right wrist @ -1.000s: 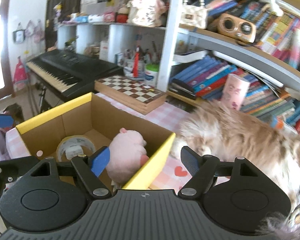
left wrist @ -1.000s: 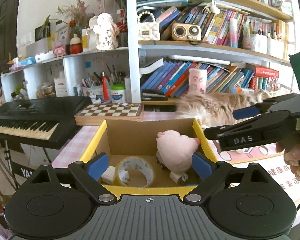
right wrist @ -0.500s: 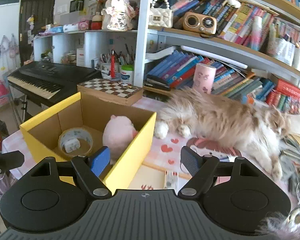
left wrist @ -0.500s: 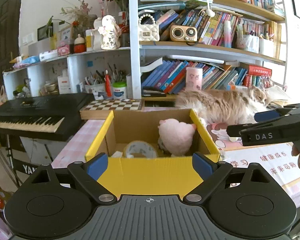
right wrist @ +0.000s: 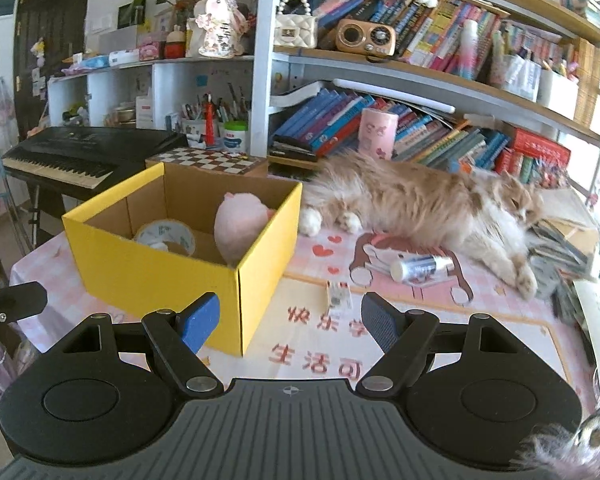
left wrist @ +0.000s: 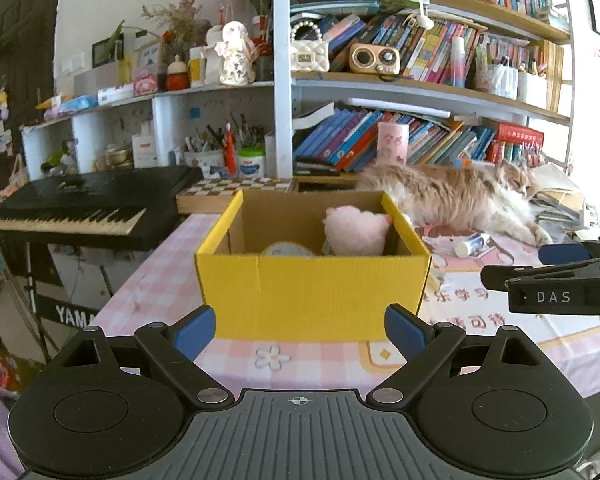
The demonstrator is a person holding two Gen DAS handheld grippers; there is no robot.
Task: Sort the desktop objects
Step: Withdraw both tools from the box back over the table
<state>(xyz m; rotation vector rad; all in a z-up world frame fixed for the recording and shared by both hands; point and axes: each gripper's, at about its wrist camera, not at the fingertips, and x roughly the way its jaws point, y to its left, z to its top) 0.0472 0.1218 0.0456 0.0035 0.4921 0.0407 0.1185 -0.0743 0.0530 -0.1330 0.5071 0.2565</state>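
Both grippers hang over the near edge of the desk (right wrist: 480,316) with nothing in them. Left gripper (left wrist: 299,326) has its blue pads spread wide and empty, and straight ahead of it, between the lines of its two fingers, stands the yellow cardboard box (left wrist: 312,292) with its near wall facing the pads, apart from them. Inside the box, toward the far right corner as this gripper sees it, sits a pink plush toy (left wrist: 356,234), and to its left the top of a roll of tape (left wrist: 286,249) just shows above the wall. Right gripper (right wrist: 290,322) also stands parted with bare pads; the box corner lies ahead and to the left of it, just beyond its left finger. Ahead and between its fingers a small card-like packet (right wrist: 338,296) lies flat on the desk mat, and farther ahead to the right lies a small bottle (right wrist: 422,267) on its side. Beyond the bottle a long-haired cat (right wrist: 428,204) stretches across the desk. Behind the box sit a chessboard (right wrist: 210,159) and, to the left, a black keyboard (right wrist: 76,156).
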